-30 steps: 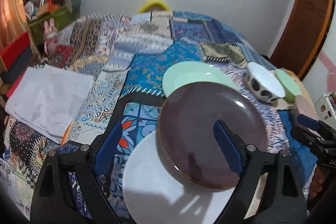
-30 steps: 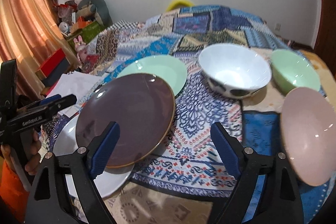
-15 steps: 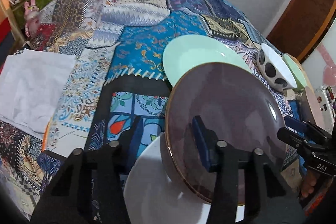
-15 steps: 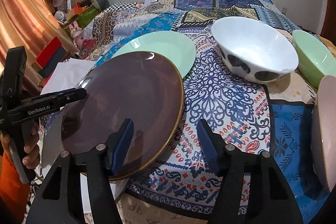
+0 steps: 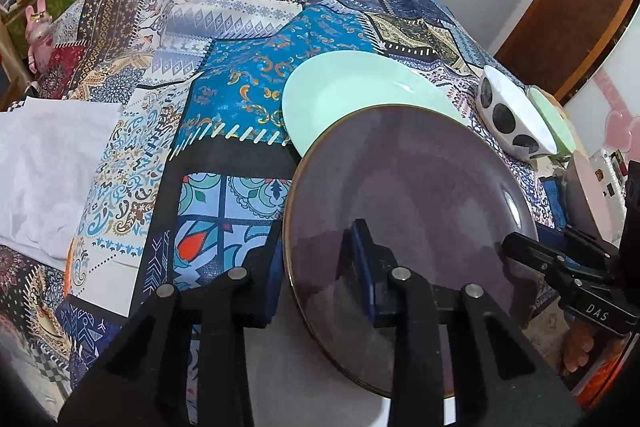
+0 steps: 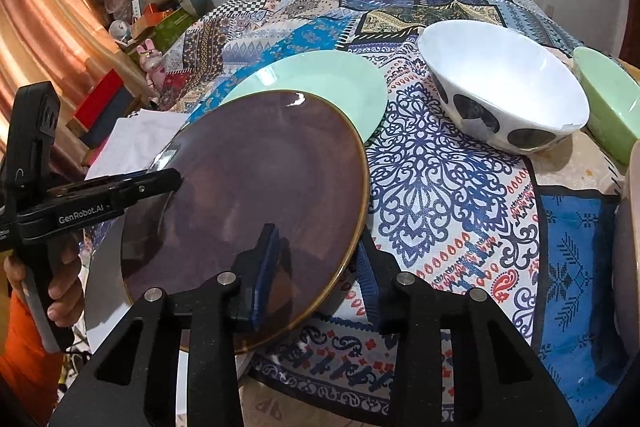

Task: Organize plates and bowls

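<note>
Both grippers have just been closing on the brown plate (image 6: 248, 195): the left gripper (image 5: 320, 267) brackets its left rim and the right gripper (image 6: 316, 267) its right rim, fingers astride the edge, apparently clamped. The plate lies tilted on a white plate (image 5: 288, 367), so this is judged the pick-up step. Next comes a level, two-handed lift toward the green plate (image 6: 320, 83) just beyond the fingers; the bowls (image 6: 504, 95) lie farther right

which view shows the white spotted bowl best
The right wrist view: the white spotted bowl sits large near the upper right, with its open inside, rim and dark spots all clear. In the left wrist view the same bowl is small at the right edge, seen side-on, so only its spotted outer wall shows.
</note>
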Demonstrator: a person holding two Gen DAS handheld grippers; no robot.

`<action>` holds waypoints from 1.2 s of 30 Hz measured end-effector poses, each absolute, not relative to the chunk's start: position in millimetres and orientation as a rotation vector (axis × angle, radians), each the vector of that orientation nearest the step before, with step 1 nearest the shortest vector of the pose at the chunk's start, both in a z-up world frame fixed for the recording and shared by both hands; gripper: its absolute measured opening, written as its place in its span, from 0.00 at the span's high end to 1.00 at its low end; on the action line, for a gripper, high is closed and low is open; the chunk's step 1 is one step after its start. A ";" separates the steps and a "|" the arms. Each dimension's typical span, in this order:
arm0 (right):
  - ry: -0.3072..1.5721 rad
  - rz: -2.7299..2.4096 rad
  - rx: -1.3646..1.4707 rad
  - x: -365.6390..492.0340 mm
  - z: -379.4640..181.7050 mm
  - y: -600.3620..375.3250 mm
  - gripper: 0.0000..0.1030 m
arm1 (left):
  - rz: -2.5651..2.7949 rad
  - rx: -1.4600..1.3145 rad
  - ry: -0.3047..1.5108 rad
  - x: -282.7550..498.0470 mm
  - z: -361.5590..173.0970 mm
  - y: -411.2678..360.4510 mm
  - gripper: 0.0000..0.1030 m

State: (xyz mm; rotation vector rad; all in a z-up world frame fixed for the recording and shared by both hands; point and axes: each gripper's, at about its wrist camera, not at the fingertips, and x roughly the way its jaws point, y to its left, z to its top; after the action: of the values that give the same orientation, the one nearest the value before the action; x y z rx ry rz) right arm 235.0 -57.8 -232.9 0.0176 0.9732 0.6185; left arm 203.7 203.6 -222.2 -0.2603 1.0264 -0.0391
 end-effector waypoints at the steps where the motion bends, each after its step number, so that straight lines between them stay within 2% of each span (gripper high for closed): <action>1: 0.971 0.616 0.017 234.8 -232.6 -57.4 0.66 | -0.039 -0.263 1.025 203.4 -221.9 203.9 0.69; 17: 0.922 0.589 0.026 230.3 -220.9 -71.0 0.67 | -0.048 -0.254 0.996 194.1 -208.0 191.0 0.69; 36: 0.847 0.593 0.045 200.2 -185.8 -105.4 0.67 | -0.082 -0.264 0.926 148.8 -160.0 157.3 0.69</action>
State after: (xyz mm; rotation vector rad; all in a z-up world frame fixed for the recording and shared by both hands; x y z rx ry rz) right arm 200.2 -105.4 -185.8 0.0452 0.8474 0.5927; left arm 148.8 157.3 -160.0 -0.2641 0.9263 -0.0818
